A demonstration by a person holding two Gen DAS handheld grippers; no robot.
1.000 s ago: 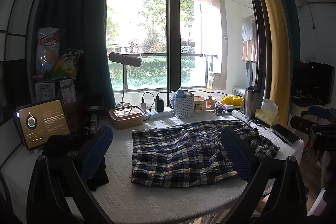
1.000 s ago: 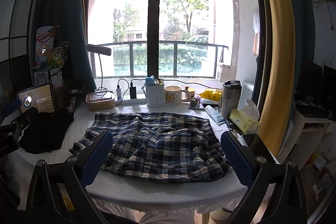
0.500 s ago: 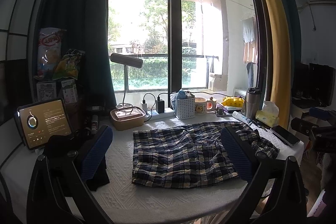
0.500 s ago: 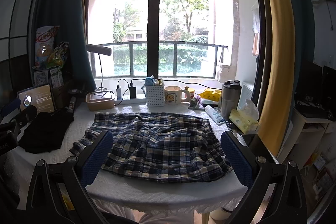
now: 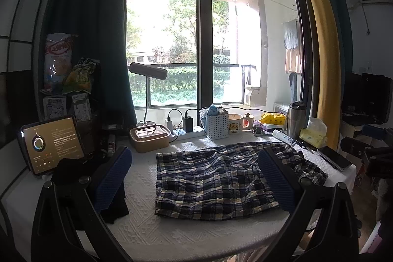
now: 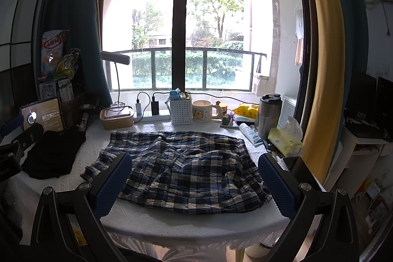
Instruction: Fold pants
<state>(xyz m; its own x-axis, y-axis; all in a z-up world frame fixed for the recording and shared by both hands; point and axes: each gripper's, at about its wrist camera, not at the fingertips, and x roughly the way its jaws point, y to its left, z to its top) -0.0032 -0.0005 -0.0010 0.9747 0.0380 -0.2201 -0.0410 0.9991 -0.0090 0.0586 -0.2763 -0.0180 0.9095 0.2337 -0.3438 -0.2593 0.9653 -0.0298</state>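
Plaid pants (image 5: 216, 178) in navy, white and tan lie rumpled and roughly spread on the white textured tablecloth (image 5: 140, 190). The right wrist view shows the same pants (image 6: 181, 168) reaching from mid-table to near the front edge. My left gripper (image 5: 194, 178) hovers open in front of the table, blue pads wide apart, holding nothing. My right gripper (image 6: 194, 182) is open too, above the table's front edge, with the cloth lying between and beyond its fingers untouched. The other gripper shows at each view's side edge.
A folded black garment (image 6: 51, 154) lies at the table's left beside a lit tablet (image 5: 51, 141). Along the window stand a lunch box (image 5: 149, 138), white basket (image 5: 217, 124), mug (image 6: 203, 111), steel tumbler (image 6: 269, 114), tissue pack (image 6: 285, 141) and a phone (image 5: 334, 157).
Both views hold almost still; the left gripper's view drifts slightly, shifting the pants a little to the right in frame. The pants lie as before.
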